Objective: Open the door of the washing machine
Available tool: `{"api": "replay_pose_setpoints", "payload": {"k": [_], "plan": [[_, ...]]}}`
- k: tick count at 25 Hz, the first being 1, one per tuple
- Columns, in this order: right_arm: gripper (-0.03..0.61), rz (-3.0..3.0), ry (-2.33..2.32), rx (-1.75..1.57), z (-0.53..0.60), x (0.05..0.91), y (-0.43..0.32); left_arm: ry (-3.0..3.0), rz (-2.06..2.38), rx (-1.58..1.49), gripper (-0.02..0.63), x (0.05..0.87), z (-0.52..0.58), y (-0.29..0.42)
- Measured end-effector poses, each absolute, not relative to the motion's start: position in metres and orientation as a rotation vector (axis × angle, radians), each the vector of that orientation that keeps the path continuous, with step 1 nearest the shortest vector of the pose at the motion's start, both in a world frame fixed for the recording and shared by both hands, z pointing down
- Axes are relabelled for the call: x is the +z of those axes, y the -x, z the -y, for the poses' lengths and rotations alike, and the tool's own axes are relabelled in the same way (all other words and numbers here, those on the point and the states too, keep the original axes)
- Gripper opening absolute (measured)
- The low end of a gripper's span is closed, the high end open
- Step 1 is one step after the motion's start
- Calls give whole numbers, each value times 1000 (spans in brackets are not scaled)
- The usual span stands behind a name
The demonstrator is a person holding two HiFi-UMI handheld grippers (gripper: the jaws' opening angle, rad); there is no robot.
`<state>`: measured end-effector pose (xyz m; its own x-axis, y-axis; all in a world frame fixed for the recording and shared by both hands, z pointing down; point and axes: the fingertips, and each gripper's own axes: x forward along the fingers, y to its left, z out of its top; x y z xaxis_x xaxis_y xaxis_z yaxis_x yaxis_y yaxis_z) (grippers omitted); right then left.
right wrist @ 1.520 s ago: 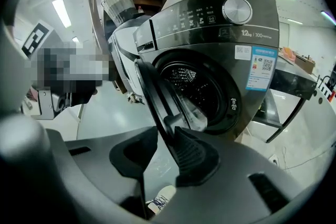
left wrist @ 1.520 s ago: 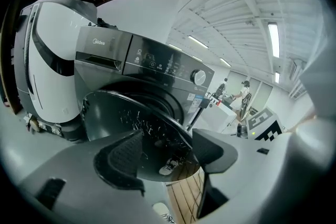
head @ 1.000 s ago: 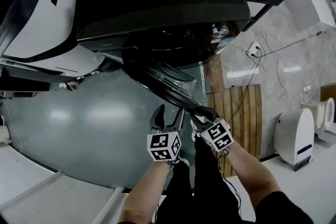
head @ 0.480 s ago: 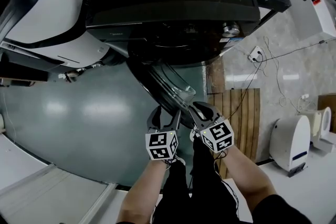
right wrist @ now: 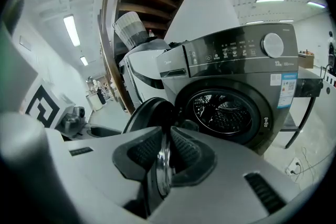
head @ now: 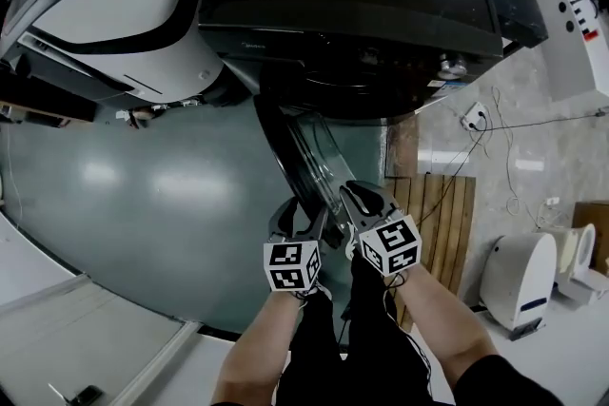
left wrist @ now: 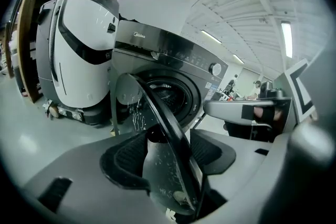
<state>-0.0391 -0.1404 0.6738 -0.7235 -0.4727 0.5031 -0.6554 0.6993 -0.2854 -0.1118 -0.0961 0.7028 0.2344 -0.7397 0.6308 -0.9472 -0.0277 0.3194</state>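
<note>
**Door swung out, right gripper on the rim**

The washing machine (head: 381, 5) stands on the floor (head: 143, 195). Its round door (head: 303, 168) is already swung well out from the drum opening (right wrist: 226, 113), edge-on to the person.

The right gripper (head: 357, 202) bites the door's outer rim. Its fingers (right wrist: 186, 155) have just been closing and now press the chrome ring from both sides.

The left gripper (head: 303, 222) straddles the same rim just beside it. Its fingers (left wrist: 128, 157) stand wide apart; they've only just started to close, and the pads aren't on the door.

Handling, imo: the door is stiff & fairly heavy, a thick glass bowl in a rigid frame. It hangs on a hinge, so it wants a steady pull along its arc, not a lift.

The glossy rim looks slippery, and a shallow pinch on the thin edge could slide off. Better to grip deep over the rim, on the side far from the hinge for leverage, w/o squeezing the glass itself. One clamped gripper prob. suffices, w/ the left as backup.
</note>
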Motion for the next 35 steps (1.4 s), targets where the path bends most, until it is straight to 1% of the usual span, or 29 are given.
{"api": "replay_pose_setpoints", "payload": {"k": [7, 21, 35], "plan": [[57, 2517, -831, 641, 131, 672, 70, -1793, 1583, 368, 231, 701, 76, 138], [48, 2524, -699, 631, 101, 667, 149, -1720, 1678, 348, 184, 697, 35, 208], [41, 2548, -645, 614, 81, 657, 210, -1634, 1790, 384, 172, 692, 10, 297]]}}
